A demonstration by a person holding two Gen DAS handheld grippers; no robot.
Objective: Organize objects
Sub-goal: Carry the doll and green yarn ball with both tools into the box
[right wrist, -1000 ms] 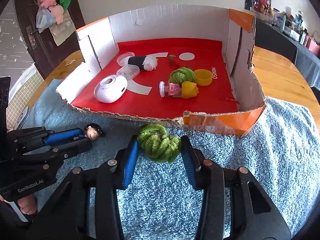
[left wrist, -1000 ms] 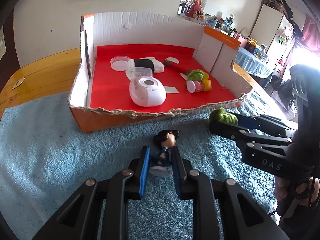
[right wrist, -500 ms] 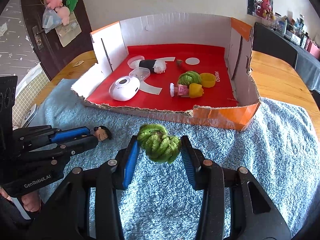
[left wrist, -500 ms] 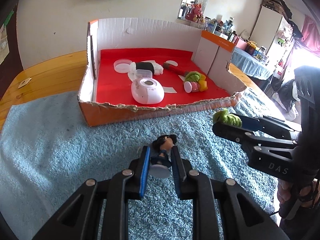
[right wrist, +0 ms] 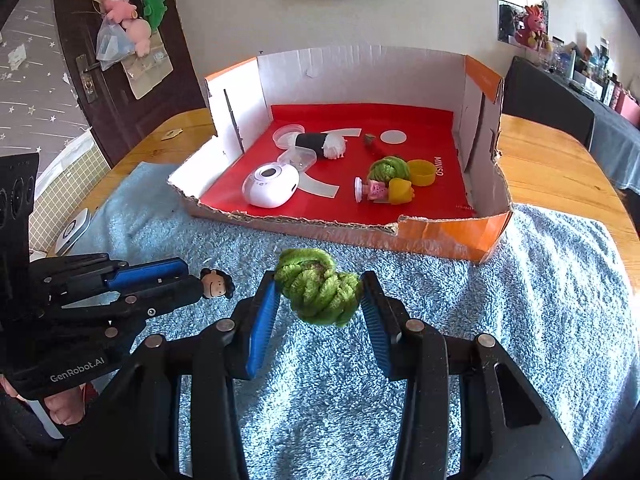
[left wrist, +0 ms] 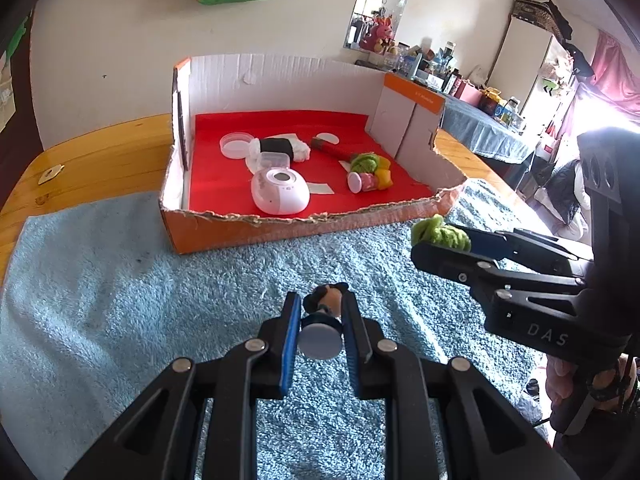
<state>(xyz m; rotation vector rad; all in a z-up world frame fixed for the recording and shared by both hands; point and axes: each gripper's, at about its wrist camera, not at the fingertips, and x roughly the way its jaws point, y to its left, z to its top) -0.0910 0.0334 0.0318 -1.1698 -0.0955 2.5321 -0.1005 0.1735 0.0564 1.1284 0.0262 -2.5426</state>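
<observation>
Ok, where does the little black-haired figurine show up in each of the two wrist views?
Left wrist view: the figurine sits at bottom centre, clamped between the left gripper jaws, round base toward the camera.
Right wrist view: its head pokes out at left of centre, at the tip of that gripper.
Shared landmark: the cardboard box with the red floor, beyond it on the blue towel.

A small figurine with black hair and a round pale base was clamped between the left gripper's fingers, above the blue towel. A knotted green yarn ball sat pinched in the right gripper. Beyond them the torn cardboard box with a red floor held a white oval device, a second green yarn ball, a yellow cup and a clear lid.
</observation>
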